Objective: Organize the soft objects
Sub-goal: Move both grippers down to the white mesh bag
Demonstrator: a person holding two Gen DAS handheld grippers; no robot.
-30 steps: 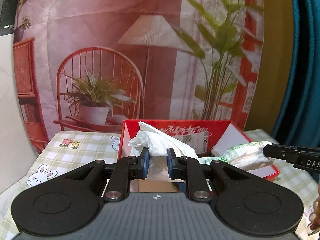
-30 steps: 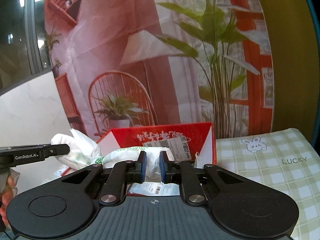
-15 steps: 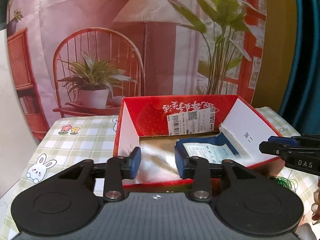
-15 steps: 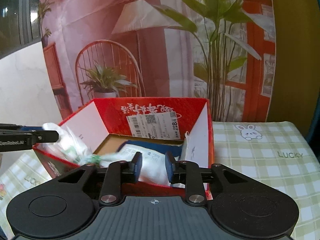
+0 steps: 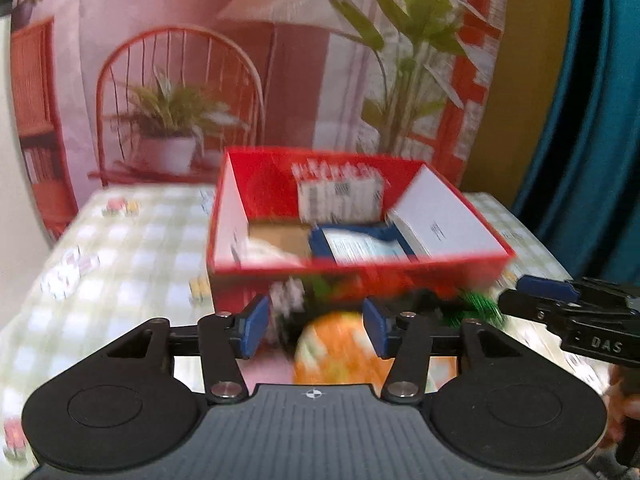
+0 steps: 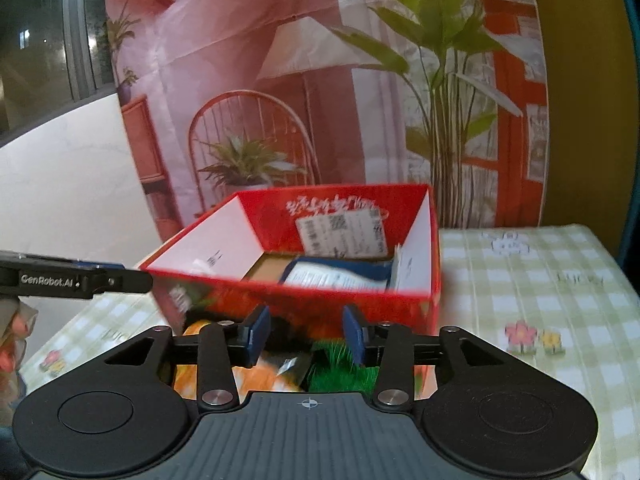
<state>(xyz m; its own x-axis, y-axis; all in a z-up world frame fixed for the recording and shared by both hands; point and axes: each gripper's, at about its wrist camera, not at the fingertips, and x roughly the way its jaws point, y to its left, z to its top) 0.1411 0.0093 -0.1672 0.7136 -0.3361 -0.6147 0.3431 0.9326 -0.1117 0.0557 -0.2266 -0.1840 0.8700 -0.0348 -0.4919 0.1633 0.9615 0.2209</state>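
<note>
**Both grippers empty in front of the red box**

The left gripper has its fingers released and opening, with nothing pinched between them; a blurred orange soft thing lies on the bench below the gap. The right gripper is likewise released and opening, holding nothing; beneath it lie the same orange thing and a green grassy one, both blurred.

The red box stands on the checked cloth at twelve o'clock from both grippers. Inside it, a white soft bag lies at the left and a blue-and-white packet at the right. In the left view the right gripper enters at three o'clock.
</note>
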